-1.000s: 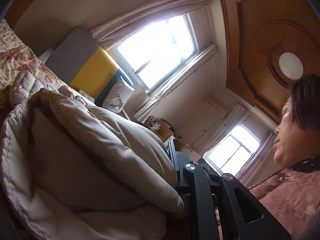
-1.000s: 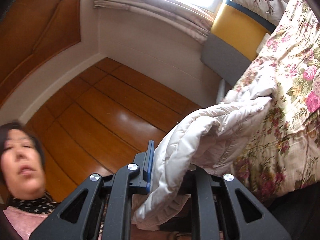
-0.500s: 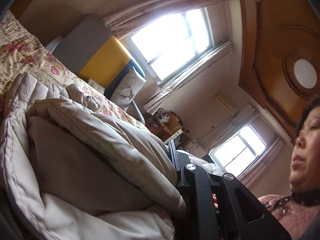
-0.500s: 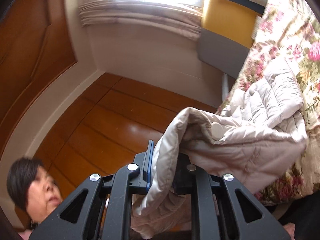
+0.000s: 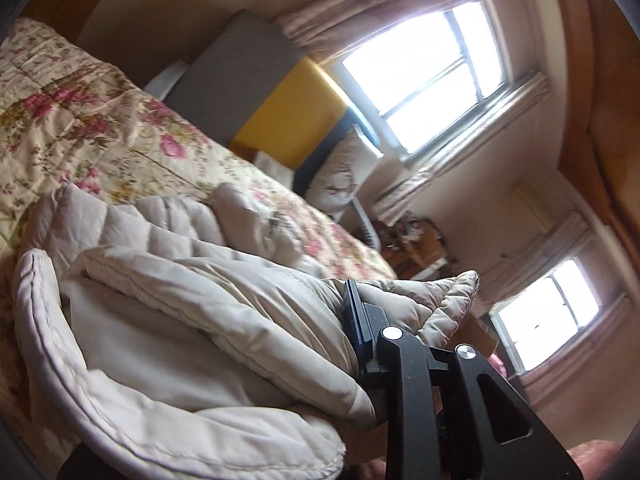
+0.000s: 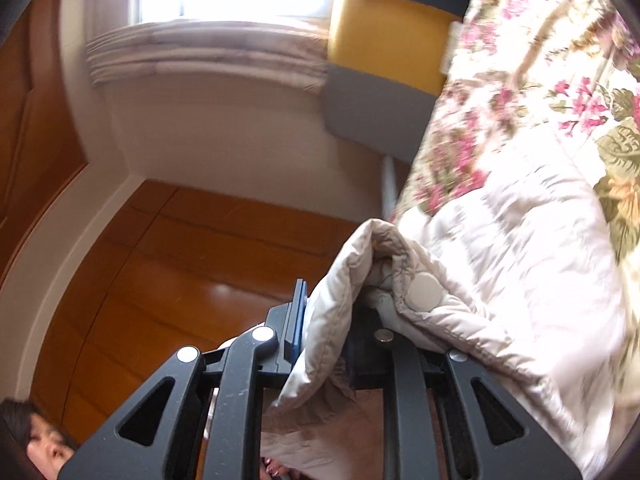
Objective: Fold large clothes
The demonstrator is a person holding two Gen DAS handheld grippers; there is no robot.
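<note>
Your right tongs [image 6: 328,332] were clenched on the quilted coat [image 5: 192,320]; your left tongs [image 5: 348,316] had just been loosening around its edge. The coat lay bunched on the bed [image 5: 100,120], the fold half made, flattening left.

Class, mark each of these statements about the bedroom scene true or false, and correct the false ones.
1. The right gripper is clamped on an edge of the beige padded jacket. True.
2. The jacket hangs over bare wooden floor only. False: most of it lies on the floral bedspread.
3. The headboard has a yellow panel. True.
4. The round white snap button sits on the bedspread, apart from the jacket. False: it is on the jacket, near the right gripper.
5. The jacket is dark blue. False: it is beige.
</note>
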